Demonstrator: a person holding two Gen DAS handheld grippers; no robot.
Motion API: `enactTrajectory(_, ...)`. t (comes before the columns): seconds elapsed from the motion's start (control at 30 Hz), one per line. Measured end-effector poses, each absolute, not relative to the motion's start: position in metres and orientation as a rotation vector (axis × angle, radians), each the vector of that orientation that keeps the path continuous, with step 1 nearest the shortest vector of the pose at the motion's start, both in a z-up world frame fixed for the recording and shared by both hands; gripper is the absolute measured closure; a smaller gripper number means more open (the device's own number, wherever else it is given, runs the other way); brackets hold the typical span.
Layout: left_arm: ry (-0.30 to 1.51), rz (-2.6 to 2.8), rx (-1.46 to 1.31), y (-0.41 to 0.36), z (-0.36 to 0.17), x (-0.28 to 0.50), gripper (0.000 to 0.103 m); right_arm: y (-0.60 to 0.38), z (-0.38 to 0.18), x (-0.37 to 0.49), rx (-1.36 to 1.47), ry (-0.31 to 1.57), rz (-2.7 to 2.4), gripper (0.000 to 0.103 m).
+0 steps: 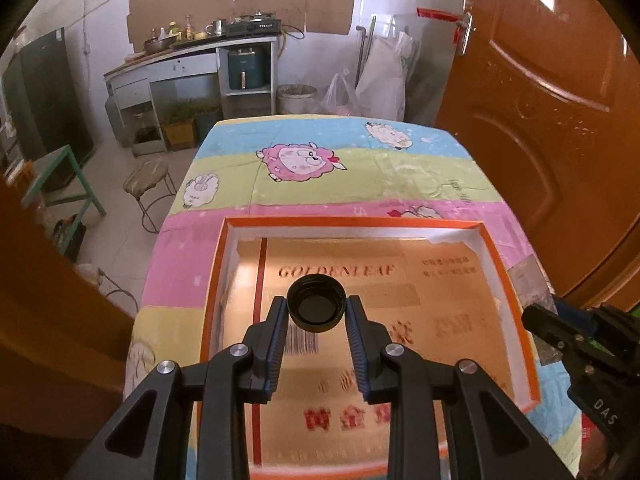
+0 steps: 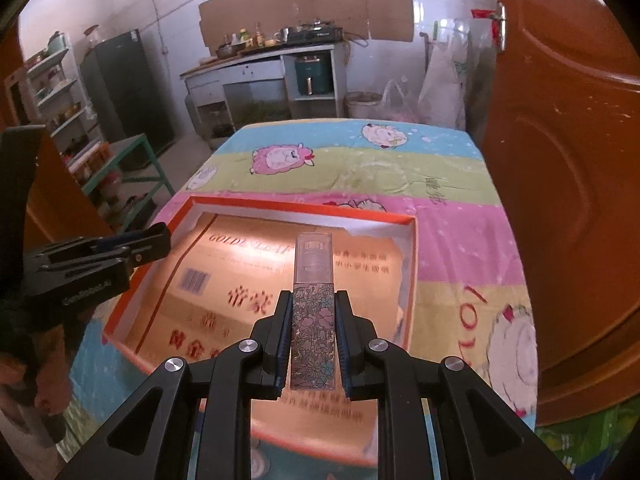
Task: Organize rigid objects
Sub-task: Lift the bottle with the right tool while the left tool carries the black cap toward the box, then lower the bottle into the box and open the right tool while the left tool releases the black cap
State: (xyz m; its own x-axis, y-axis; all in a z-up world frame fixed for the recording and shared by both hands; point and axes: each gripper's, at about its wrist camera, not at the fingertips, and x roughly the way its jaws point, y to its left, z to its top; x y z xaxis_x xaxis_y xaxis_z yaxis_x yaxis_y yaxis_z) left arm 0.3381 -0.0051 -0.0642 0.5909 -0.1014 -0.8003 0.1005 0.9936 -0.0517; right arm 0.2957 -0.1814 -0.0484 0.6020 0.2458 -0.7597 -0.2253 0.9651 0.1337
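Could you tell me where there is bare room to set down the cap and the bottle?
The orange-rimmed box is bare inside, so its gold floor is free from wall to wall. The cloth beyond its far rim is bare too, out to the table's far edge. It is crowded only in the middle, where the cap and bottle hang in the fingers.

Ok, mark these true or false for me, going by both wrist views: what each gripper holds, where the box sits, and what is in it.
1. The left gripper holds a black bottle cap. True.
2. The cap's open side faces down. False: its hollow faces the camera.
3. The right gripper is empty. False: its fingers clamp a slim flower-patterned case with a clear cap.
4. The orange-rimmed box sits on a cartoon-sheep cloth. True.
5. Several objects already lie in the box. False: only its printed gold bottom shows.
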Motion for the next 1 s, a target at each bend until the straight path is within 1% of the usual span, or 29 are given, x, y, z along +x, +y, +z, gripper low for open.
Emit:
enactTrajectory(0.23, 0.99, -0.126, -0.005, -0.008, -0.087, 0.375, 0.073, -0.174, -0.072, 0.339, 0.021, 0.947, 0.274, 0.083)
enactTrajectory(0.53, 1.037, -0.12, -0.016, -0.008, -0.106, 0.403, 0.073, -0.17, -0.095, 0.372, 0.044, 1.008, 0.288, 0.083)
enactTrajectory(1.0, 1.087, -0.119, -0.003, -0.013, -0.131, 0.422, 0.073, -0.167, -0.117, 0.39, 0.052, 1.052, 0.288, 0.083)
